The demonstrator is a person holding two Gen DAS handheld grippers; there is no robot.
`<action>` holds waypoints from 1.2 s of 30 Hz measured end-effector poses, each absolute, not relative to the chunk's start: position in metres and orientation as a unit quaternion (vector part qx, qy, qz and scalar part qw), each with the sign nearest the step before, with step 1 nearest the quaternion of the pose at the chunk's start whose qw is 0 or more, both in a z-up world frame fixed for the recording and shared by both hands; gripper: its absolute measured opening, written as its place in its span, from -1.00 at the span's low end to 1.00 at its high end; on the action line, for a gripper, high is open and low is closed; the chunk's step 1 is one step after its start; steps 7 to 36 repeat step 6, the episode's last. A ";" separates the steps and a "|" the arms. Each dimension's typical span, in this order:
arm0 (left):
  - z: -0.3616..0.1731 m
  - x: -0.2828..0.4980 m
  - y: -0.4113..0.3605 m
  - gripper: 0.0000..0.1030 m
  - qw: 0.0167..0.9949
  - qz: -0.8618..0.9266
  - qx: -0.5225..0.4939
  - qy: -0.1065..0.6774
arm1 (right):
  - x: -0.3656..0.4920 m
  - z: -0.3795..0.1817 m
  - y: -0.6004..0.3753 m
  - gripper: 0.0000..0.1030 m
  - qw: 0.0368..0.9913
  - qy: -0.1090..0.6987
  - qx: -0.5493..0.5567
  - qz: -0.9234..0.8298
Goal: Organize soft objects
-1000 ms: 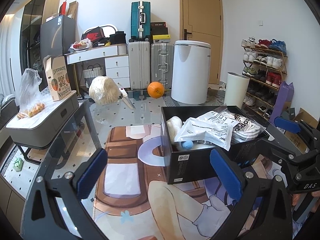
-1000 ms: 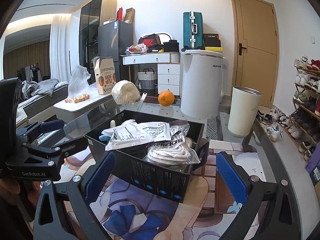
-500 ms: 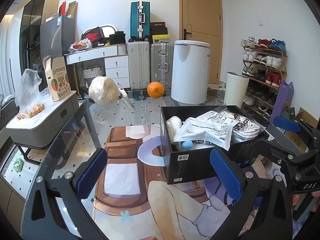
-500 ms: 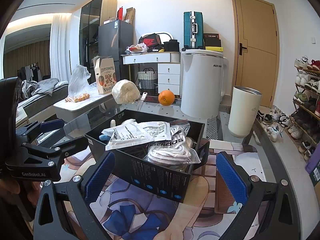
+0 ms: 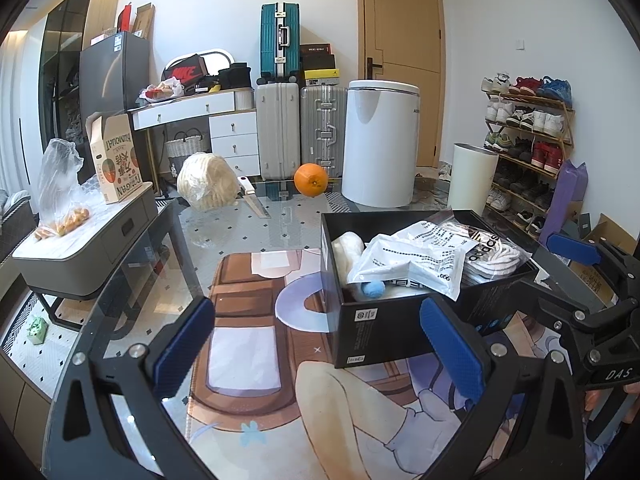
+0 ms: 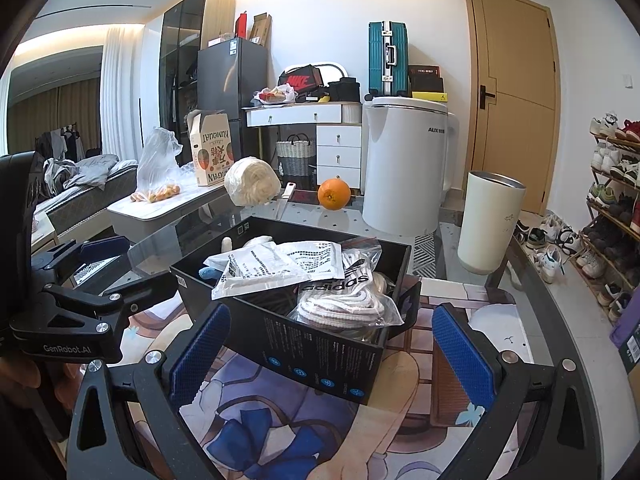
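- Left gripper (image 5: 316, 344): jaws spread, holding nothing, hovering over the printed mat (image 5: 248, 360).
- Right gripper (image 6: 332, 344): jaws spread, empty, black box (image 6: 320, 344) just ahead between its fingers.
- From the left gripper, the box sits ahead to the right.
- Inside the box: bagged white adidas socks (image 6: 340, 296), a flat white printed pouch (image 6: 276, 264), a cream plush item (image 5: 348, 248), a small blue ball (image 5: 373, 289), possibly a pompom.
- Mat near both grippers holds no loose soft items; packing looks mostly done.
- Cream bundle (image 5: 208, 182), far ahead on the glass table by the orange (image 5: 311, 180), may still need boxing.
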State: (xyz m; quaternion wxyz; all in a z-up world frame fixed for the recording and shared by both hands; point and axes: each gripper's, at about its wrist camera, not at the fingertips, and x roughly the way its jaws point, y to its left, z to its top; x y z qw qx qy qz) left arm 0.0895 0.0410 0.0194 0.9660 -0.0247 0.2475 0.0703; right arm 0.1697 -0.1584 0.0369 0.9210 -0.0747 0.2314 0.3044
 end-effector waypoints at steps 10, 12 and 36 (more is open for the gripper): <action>0.020 0.088 0.040 1.00 0.967 0.073 -0.022 0.245 | 0.170 0.036 -0.158 0.99 0.921 0.232 -0.074 0.304; 0.020 0.088 0.040 1.00 0.967 0.073 -0.022 0.245 | 0.170 0.036 -0.158 0.99 0.921 0.232 -0.074 0.304; 0.020 0.088 0.040 1.00 0.967 0.073 -0.022 0.245 | 0.170 0.036 -0.158 0.99 0.921 0.232 -0.074 0.304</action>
